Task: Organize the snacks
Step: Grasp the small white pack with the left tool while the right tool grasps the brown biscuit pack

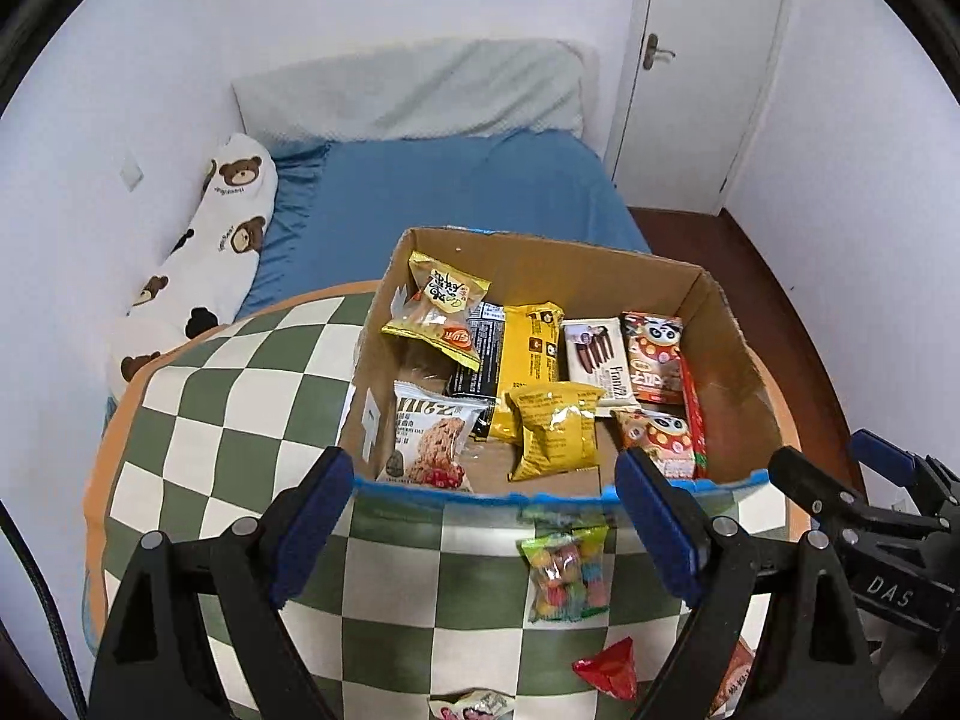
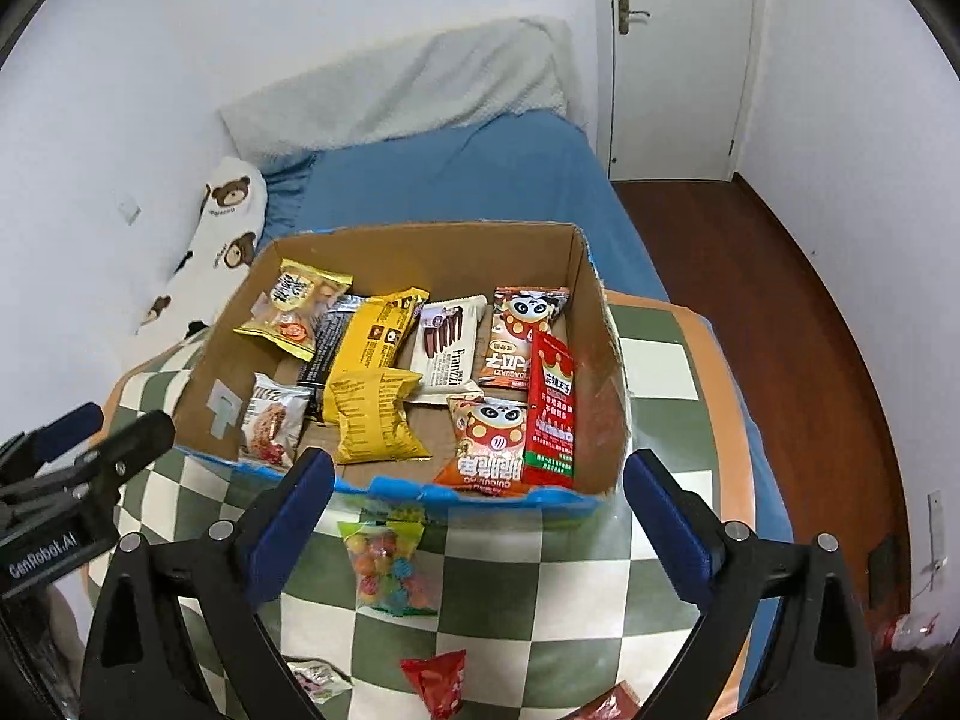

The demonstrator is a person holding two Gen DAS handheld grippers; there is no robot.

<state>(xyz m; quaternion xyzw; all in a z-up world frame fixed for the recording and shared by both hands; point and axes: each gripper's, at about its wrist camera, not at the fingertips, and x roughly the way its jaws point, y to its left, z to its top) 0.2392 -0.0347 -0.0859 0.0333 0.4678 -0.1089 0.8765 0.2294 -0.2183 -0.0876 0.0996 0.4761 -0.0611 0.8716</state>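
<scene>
We are looking down from two wrist cameras at a cardboard box [image 1: 714,324] sitting on a green-and-white checked cushion [image 1: 240,396], in the centre of both frames. The box is holding the snacks: a yellow packet [image 2: 375,420] lying near its front edge, a white wafer packet [image 2: 447,342] in the middle, two panda-print packets [image 2: 489,444] to the right of centre, a red-and-green sachet [image 2: 552,414] lying beside them, and an oat cookie packet [image 1: 429,444] at the front left corner.

Outside the box, just below its blue-taped front rim, a clear bag of coloured candy [image 2: 387,564] is lying on the cushion, and a small red wrapper [image 2: 435,681] is lying near the bottom edge of the frame.

Our left gripper [image 1: 486,531] is hanging with its jaws wide apart and nothing between them. Our right gripper [image 2: 480,531] is also gaping wide and holding nothing. A blue bed [image 1: 444,192] is filling the upper middle of each view.
</scene>
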